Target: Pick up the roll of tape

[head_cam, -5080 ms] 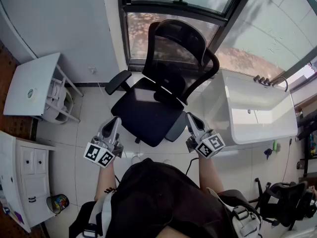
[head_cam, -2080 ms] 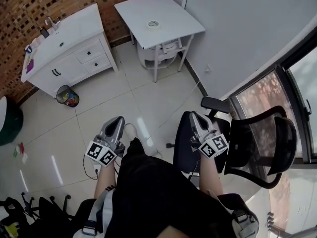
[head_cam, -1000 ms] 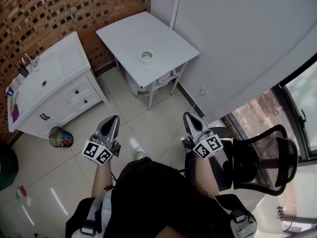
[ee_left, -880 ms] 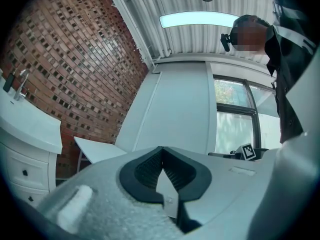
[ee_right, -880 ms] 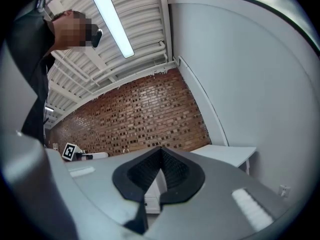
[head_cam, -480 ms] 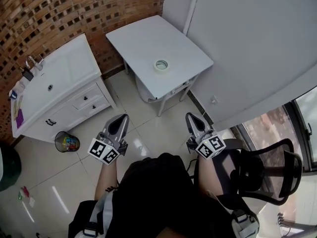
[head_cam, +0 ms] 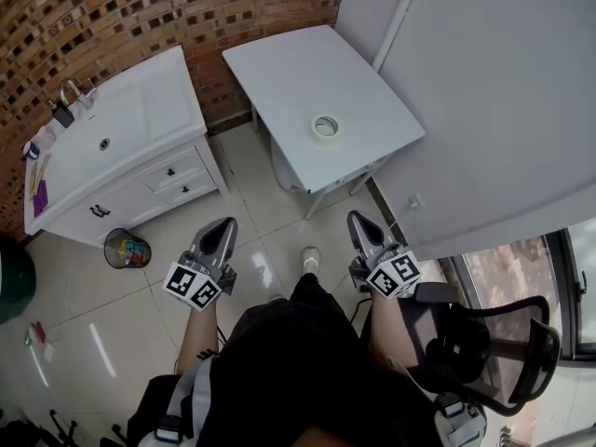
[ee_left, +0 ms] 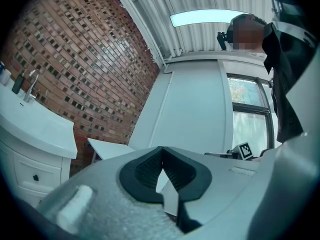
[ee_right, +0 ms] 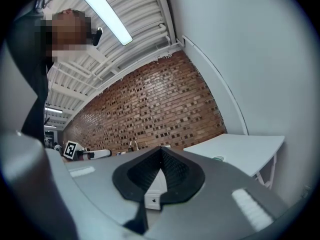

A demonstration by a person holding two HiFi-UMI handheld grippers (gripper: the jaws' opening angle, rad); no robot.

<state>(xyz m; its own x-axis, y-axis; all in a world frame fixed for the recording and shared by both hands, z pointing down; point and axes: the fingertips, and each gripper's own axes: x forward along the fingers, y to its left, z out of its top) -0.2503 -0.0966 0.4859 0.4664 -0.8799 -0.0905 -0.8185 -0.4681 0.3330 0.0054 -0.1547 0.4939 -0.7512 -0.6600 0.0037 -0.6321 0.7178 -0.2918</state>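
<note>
The table [head_cam: 279, 73] with the roll of tape [head_cam: 325, 126] is nearer than before, and the left claw [head_cam: 225, 223] and right claw [head_cam: 358, 218] are both clenched on nothing.

Brick wall [head_cam: 140, 7], white tiled floor [head_cam: 102, 315], white sink cabinet [head_cam: 140, 128], white table [head_cam: 289, 73], black office chair [head_cam: 466, 343]

Left gripper [head_cam: 223, 227] and right gripper [head_cam: 359, 222]: grey, black pads, black-and-white square markers [head_cam: 193, 287]. Ahead of jaws: white table [head_cam: 279, 68], pale cream roll of tape [head_cam: 325, 127]. Ahead-left of left jaws: white cabinet [head_cam: 140, 147] with dark knobs, red-brown brick wall [head_cam: 140, 12] with pale mortar. Beside left jaws: dark bin [head_cam: 124, 249], multicoloured contents.
</note>
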